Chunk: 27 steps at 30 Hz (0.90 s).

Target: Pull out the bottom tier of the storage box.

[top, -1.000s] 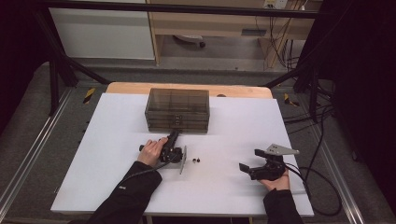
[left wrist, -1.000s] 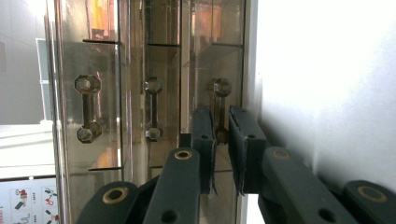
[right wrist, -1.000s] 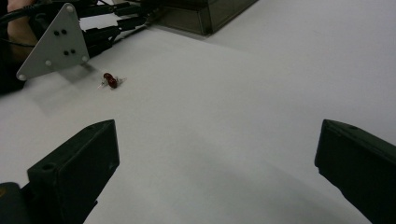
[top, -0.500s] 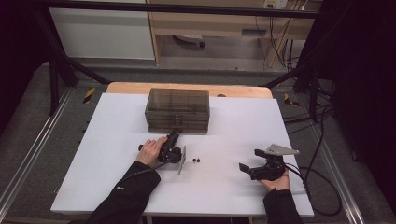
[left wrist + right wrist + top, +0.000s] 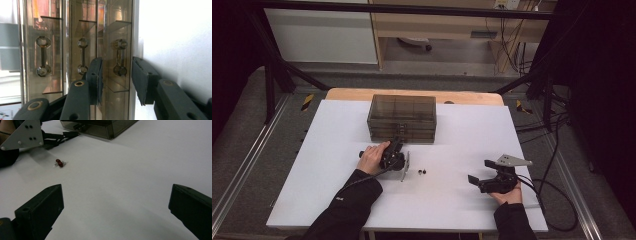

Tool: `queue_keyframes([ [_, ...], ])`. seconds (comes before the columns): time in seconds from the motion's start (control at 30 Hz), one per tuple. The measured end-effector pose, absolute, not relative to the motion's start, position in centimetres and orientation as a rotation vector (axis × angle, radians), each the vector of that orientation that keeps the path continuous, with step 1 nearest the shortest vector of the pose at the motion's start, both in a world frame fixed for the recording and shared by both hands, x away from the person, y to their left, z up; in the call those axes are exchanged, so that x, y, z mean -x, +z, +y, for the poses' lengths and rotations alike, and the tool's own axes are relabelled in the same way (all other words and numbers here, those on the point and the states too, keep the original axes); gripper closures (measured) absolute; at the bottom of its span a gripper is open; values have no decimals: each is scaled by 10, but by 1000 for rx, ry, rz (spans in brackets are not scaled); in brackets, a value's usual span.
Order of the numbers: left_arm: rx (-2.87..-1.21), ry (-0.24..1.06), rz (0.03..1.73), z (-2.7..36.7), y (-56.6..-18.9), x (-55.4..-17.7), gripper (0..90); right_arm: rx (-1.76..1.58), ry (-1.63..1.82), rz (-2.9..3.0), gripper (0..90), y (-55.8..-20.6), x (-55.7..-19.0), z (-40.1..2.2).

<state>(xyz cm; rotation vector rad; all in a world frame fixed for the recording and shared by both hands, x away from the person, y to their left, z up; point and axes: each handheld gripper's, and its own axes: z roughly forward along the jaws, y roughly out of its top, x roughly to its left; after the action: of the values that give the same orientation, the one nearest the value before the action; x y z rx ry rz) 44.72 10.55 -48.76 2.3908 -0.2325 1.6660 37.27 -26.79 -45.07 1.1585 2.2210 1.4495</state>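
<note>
we see the left gripper (image 5: 395, 148) on its side at the front of a smoky translucent plastic drawer cabinet (image 5: 402, 117), which stands at the far middle of the white table top (image 5: 337, 130). in the left gripper view, that gripper (image 5: 116, 75) has its two black jaws part-way spread and they have just been opening; the dumbbell-shaped handle of the lowest drawer (image 5: 119, 58) sits in the gap between them, and the pads do not press on it. two more drawer handles (image 5: 43, 55) of the same shape line up beside it on the other drawer fronts. the right gripper (image 5: 478, 171) rests low at the right of the table, well apart from the cabinet, with its jaws spread wide and nothing between them; in the right gripper view (image 5: 115, 205) only bare table lies in the gap. a small dark red bead-like piece (image 5: 59, 163) lies on the table between the two grippers, just beside the left one (image 5: 60, 137), and touches neither.
</note>
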Motion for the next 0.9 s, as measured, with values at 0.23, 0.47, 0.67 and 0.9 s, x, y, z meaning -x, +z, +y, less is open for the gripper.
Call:
queue_keyframes([
  [0.23,-2400,1684,-239,105,-488,-449,627,-1157,1451,2220,6,-451,-373,-268],
  [0.47,-2391,1697,-229,105,-488,-448,661,-1158,1451,2220,6,-451,-373,-268],
  [0.67,-2391,1714,-225,104,-488,-447,681,-1159,1451,2219,6,-451,-373,-268],
  [0.9,-2389,1719,-225,104,-488,-446,682,-1158,1451,2220,6,-451,-373,-268],
])
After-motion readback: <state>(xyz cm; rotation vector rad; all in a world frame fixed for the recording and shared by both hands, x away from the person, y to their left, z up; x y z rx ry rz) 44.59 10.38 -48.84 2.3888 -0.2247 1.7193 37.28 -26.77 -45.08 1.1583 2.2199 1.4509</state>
